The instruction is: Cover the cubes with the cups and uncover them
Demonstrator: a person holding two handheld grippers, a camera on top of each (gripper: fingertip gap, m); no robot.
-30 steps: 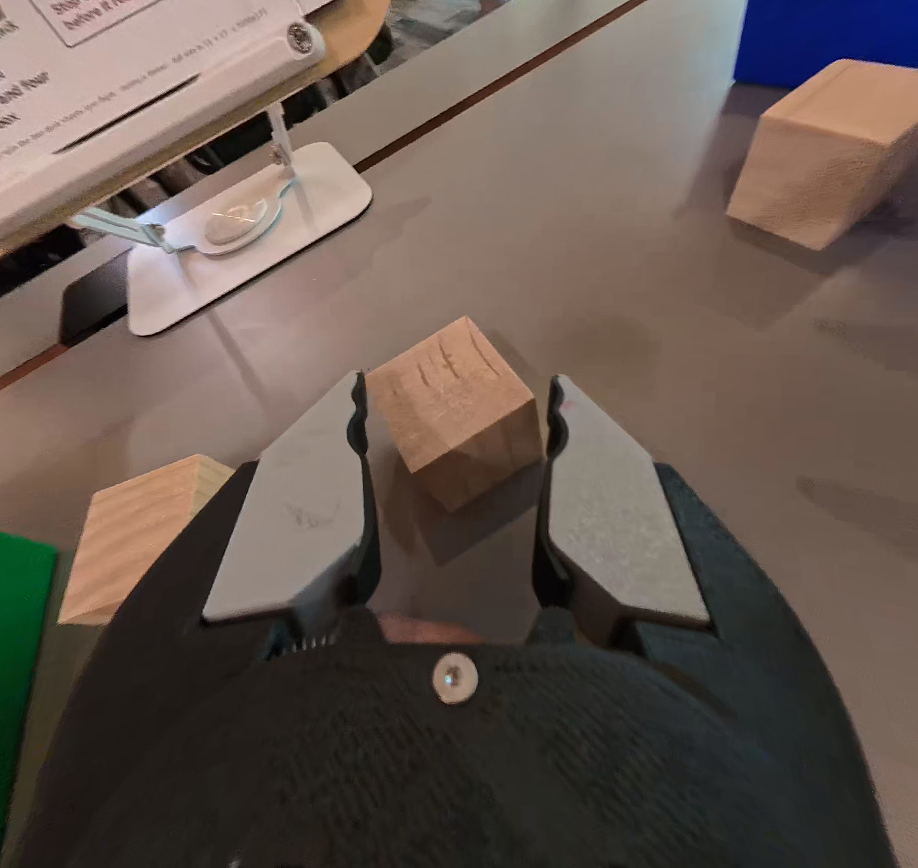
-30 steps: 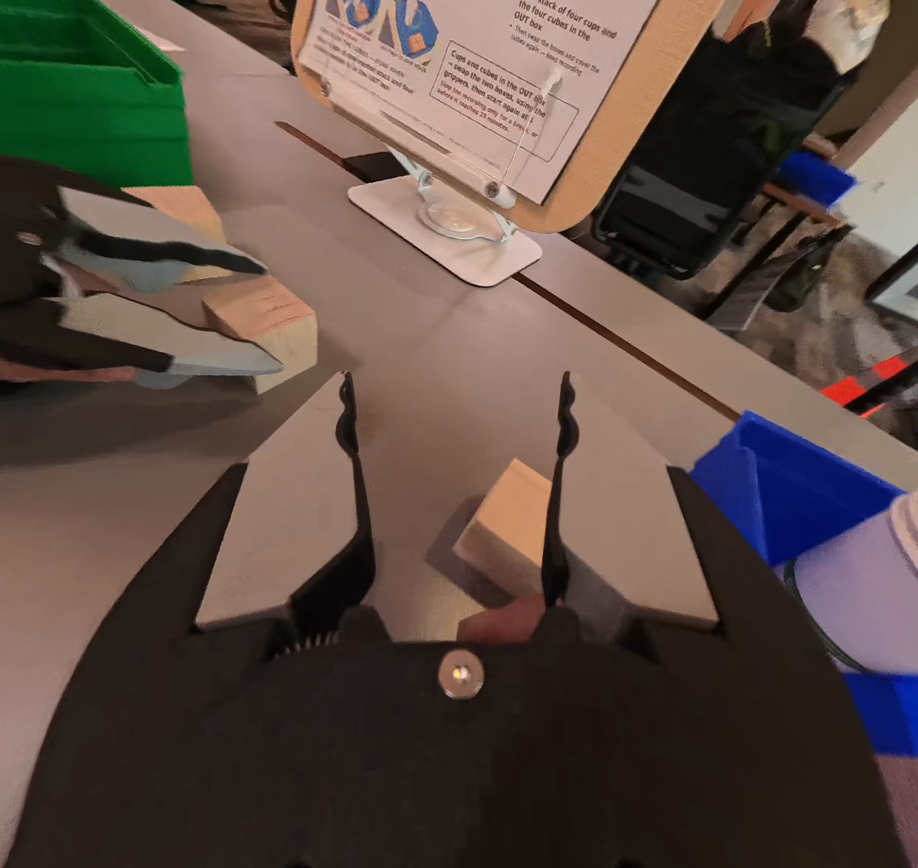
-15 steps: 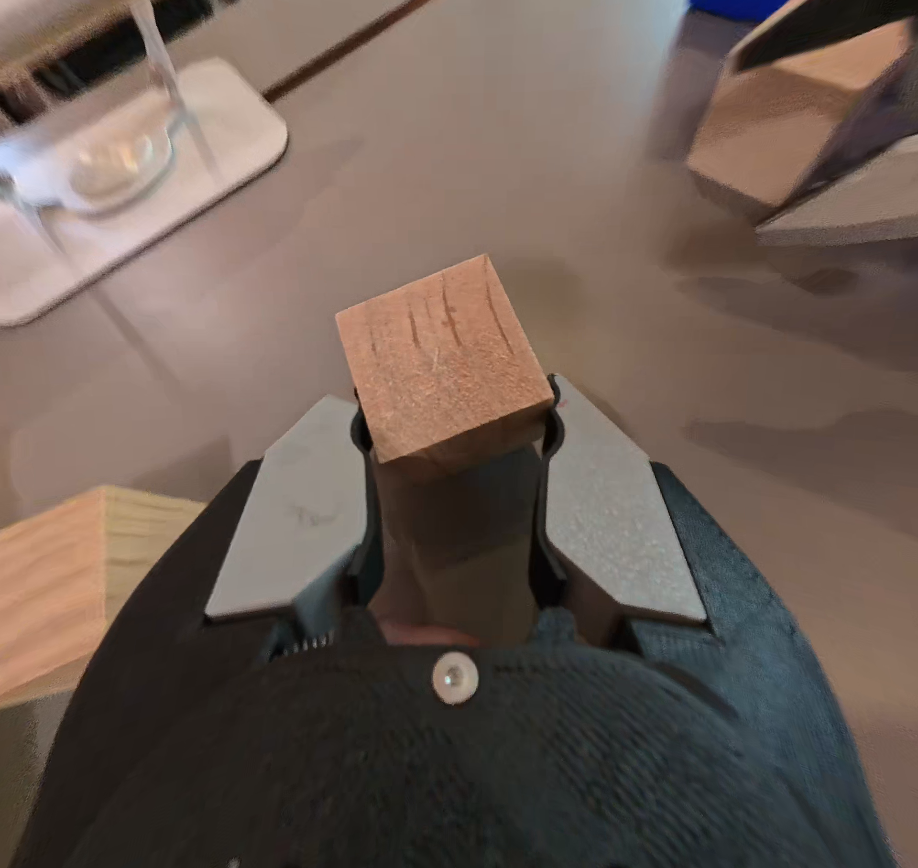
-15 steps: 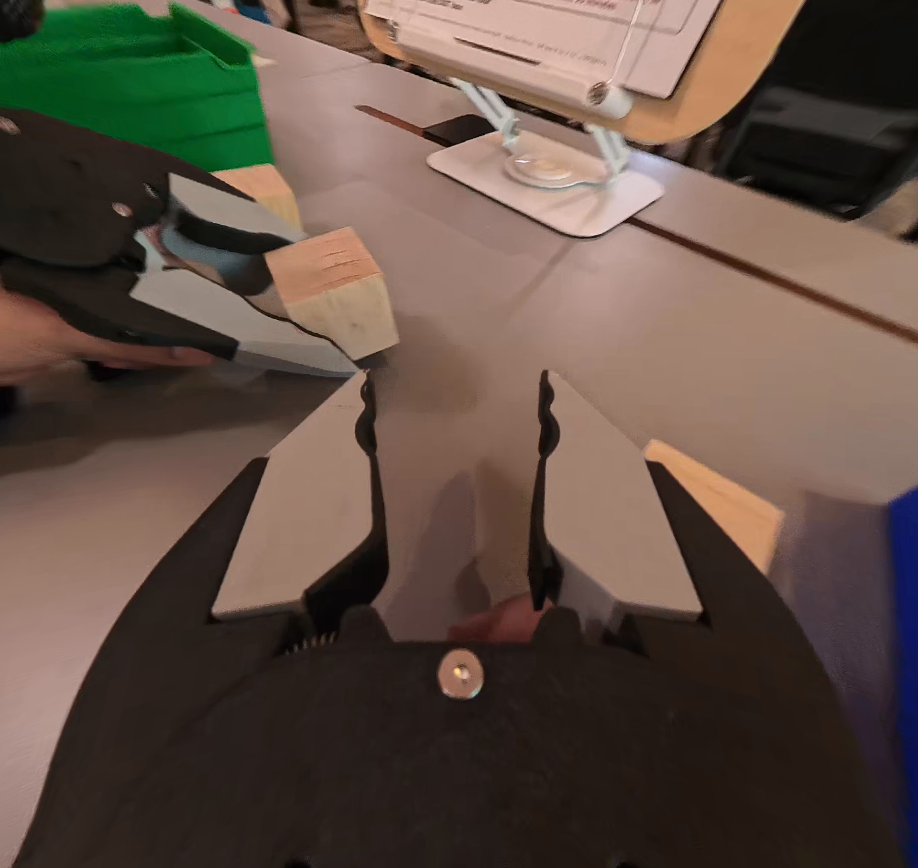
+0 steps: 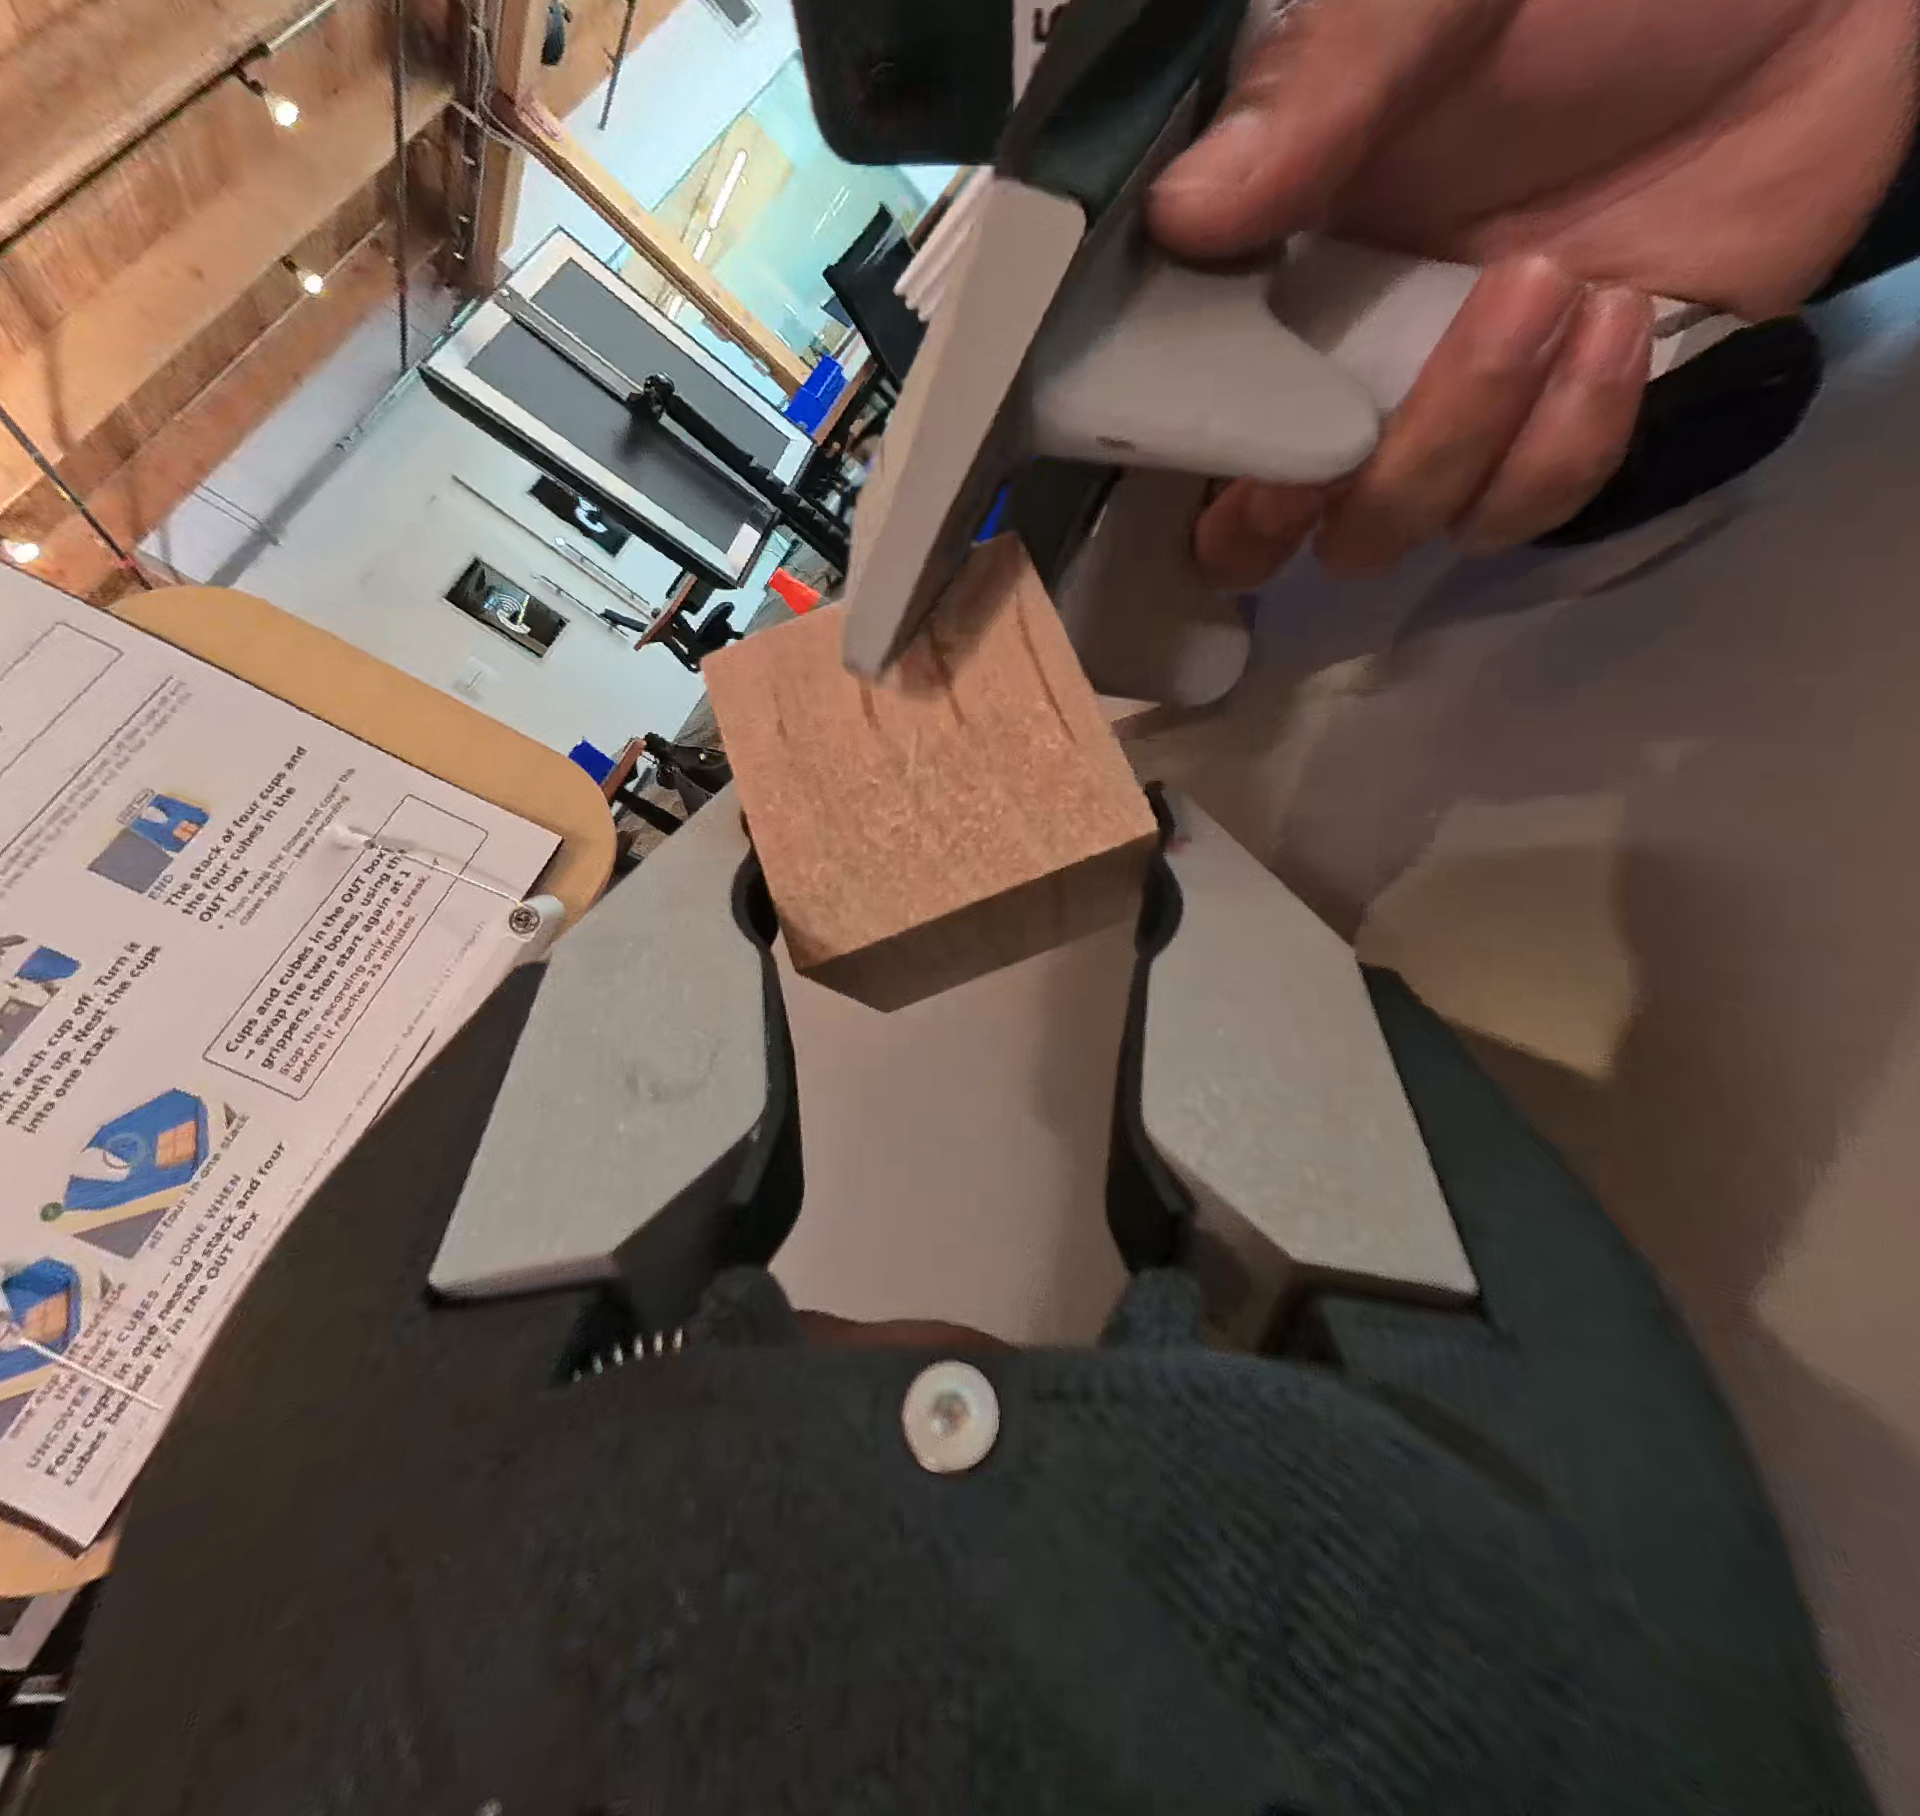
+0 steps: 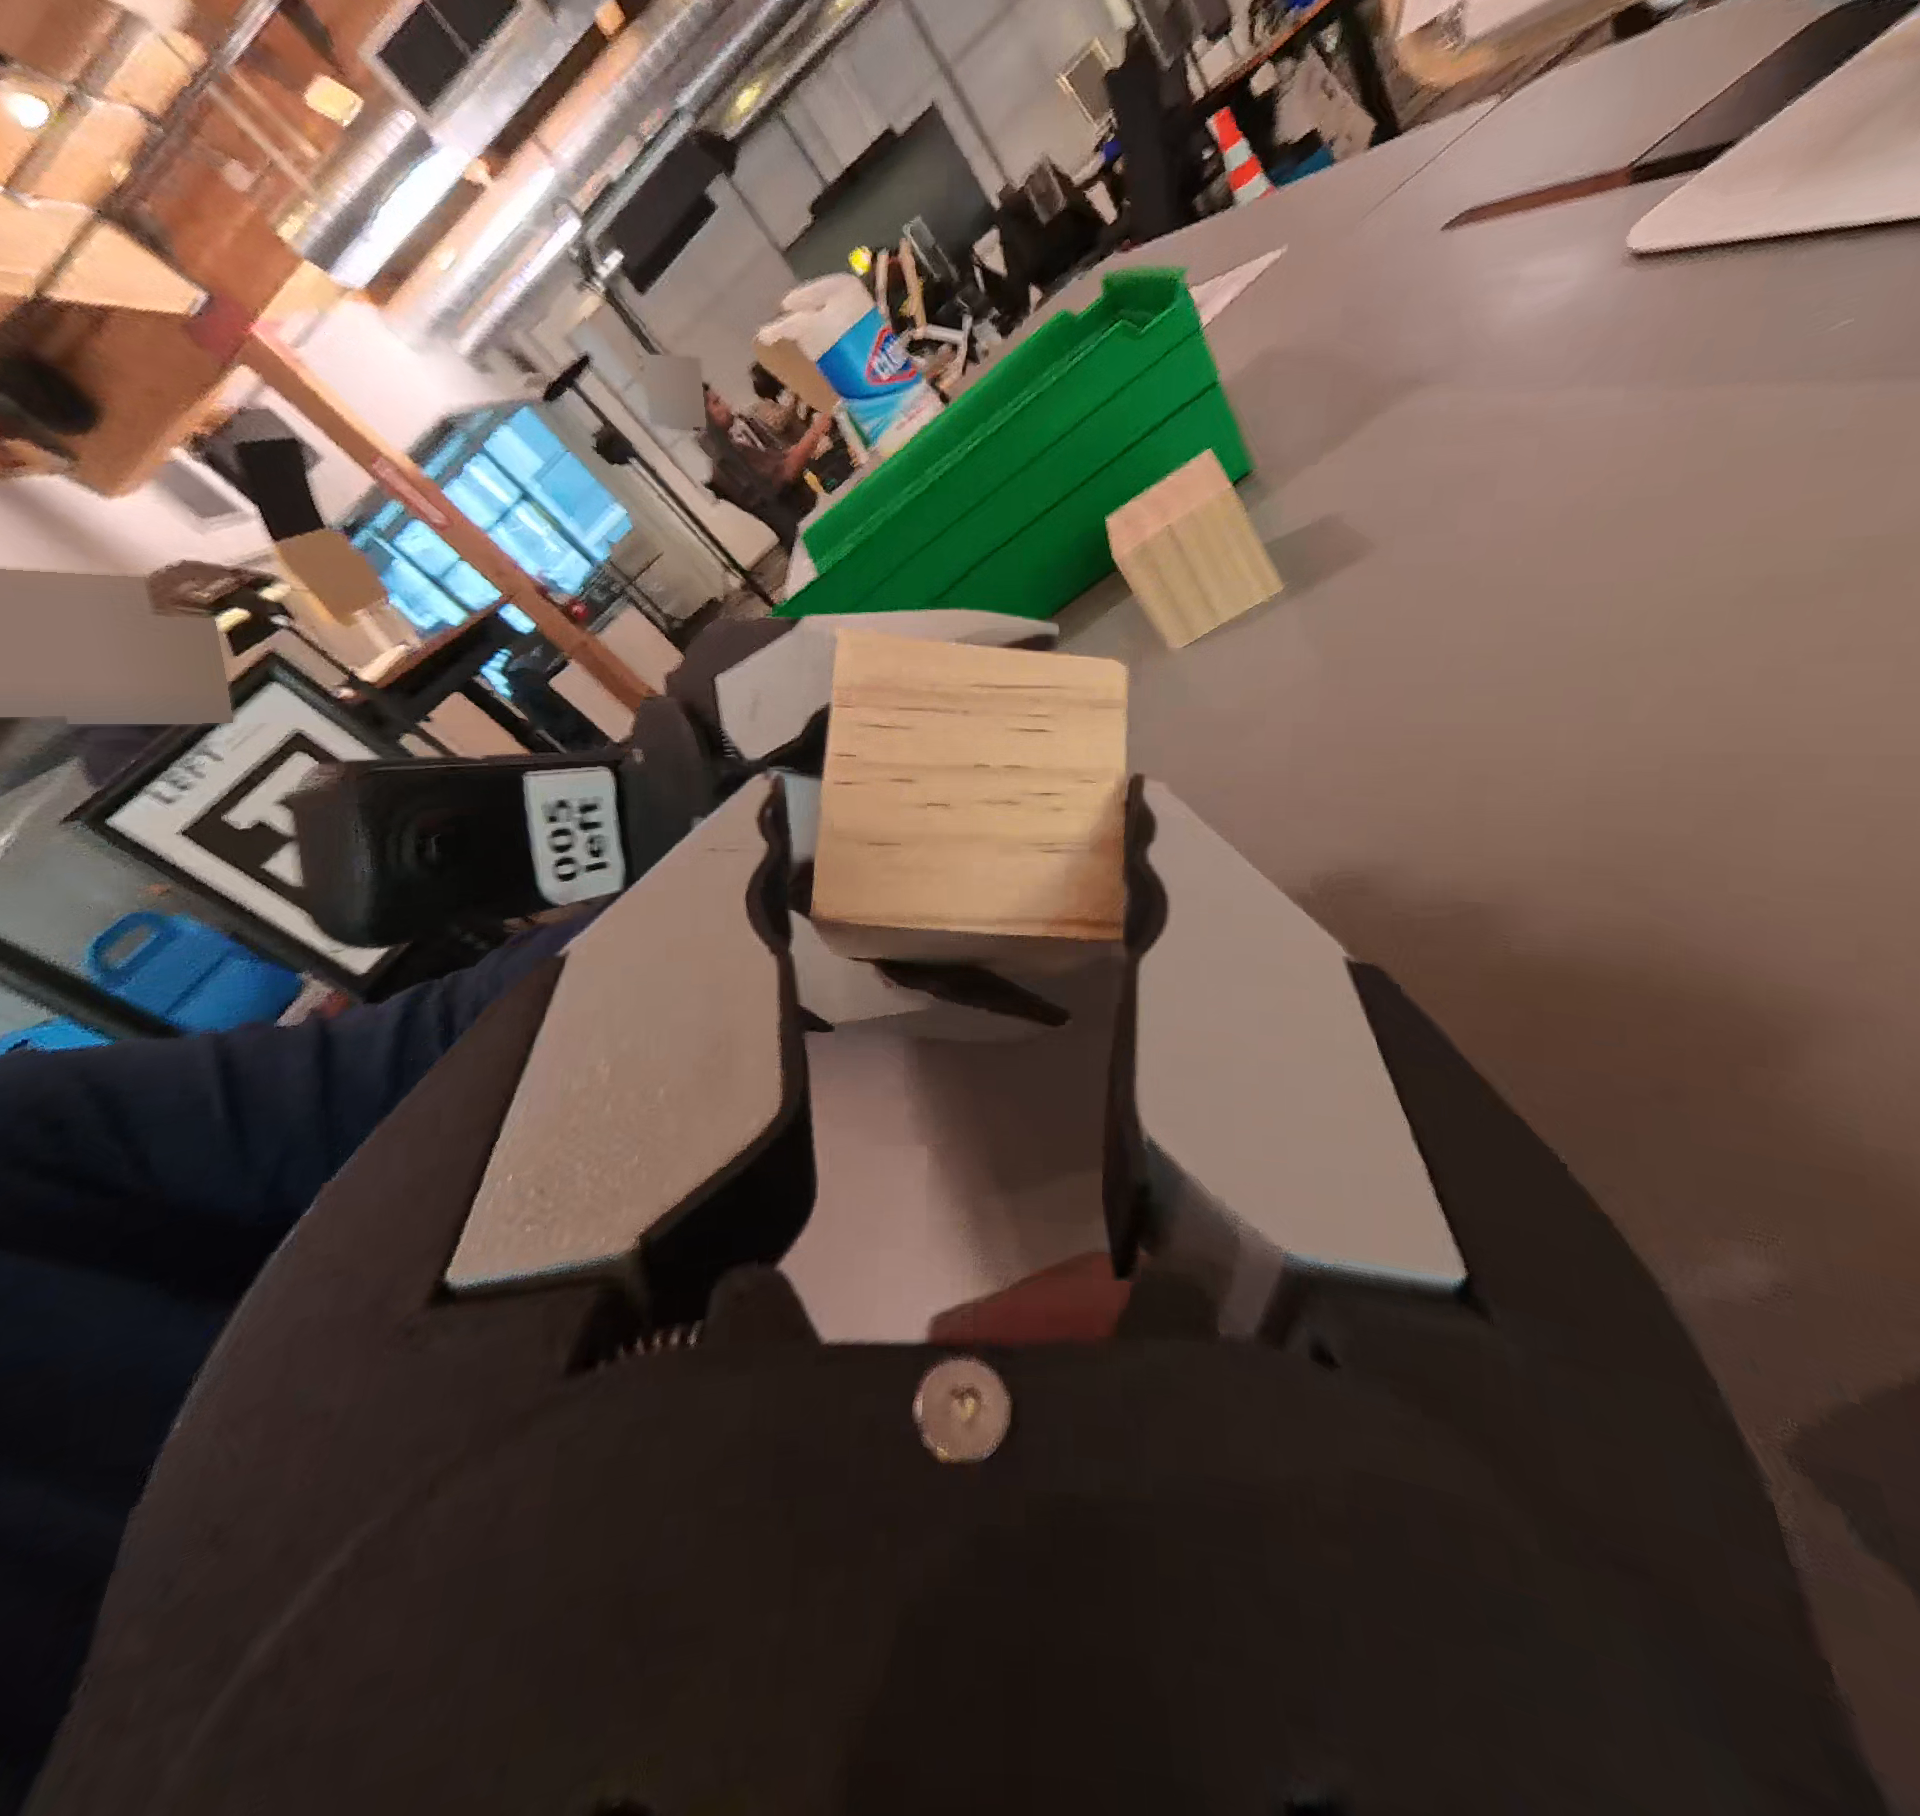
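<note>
The grey counter point(image 6: 1558, 831) fills the right side of the right wrist view and looks far below and tipped. That is the big worry: the cube is up in the air, so if it slips it may fall, bounce and roll away.

The green box point(image 6: 1039, 478) sits on the counter in the upper middle of that view. No cups show in either view, so I cannot tell how far the cube has to go.

The left tool point(image 5: 951, 883) is in the middle of the left wrist view. It is clamped on the brown wooden cube point(image 5: 925, 810), with a finger pressed on each side. It only holds the cube near its tips, so a bump could twist the cube out.

The right tool point(image 6: 951, 852) comes at the same cube, held by a hand point(image 5: 1507, 156) in the upper right of the left wrist view. Its fingers are apart, one on each side of the cube. A thin gap shows on the left side, so it does not seem to squeeze yet. If the left tool lets go too soon, the cube drops. If both pull at once, it may pop out sideways.

A second, lighter cube point(image 6: 1195, 551) rests on the counter just beside the green box. A falling cube could knock it.
</note>
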